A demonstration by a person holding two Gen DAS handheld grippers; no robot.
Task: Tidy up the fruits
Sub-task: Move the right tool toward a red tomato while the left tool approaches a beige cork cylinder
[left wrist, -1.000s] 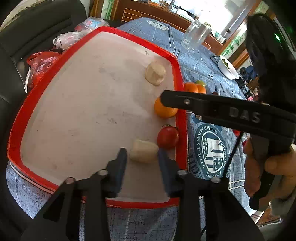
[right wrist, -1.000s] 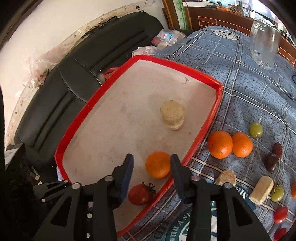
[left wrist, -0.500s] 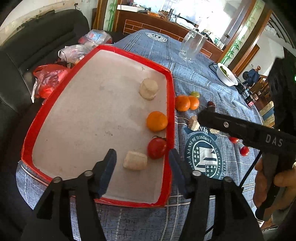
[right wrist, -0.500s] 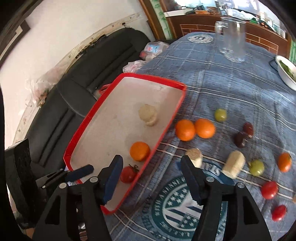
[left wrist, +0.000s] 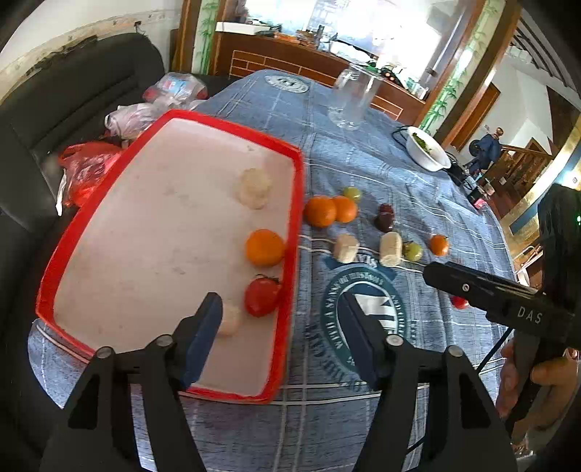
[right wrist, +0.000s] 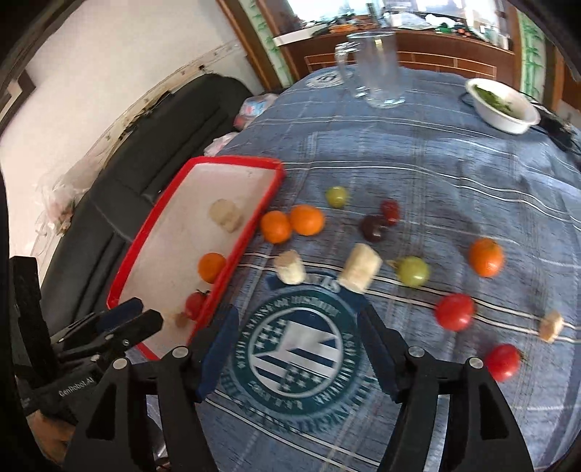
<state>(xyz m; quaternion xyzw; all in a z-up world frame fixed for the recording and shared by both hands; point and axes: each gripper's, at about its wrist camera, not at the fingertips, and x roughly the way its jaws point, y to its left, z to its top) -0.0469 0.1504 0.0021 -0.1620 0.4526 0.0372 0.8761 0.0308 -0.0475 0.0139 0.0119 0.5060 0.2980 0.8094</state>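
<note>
Four pieces lie in the tray [left wrist: 296, 203]; others on the tablecloth [left wrist: 363, 152] beside it.

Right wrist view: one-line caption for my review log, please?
Open right gripper above the blue tablecloth; fruit scattered ahead, red tray at left.

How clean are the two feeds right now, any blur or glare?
Left wrist view: window blown out white, tray and fruit fairly sharp, edges bent by fisheye. Right wrist view: motion blur smears the tomato and banana piece; corners dark.
</note>
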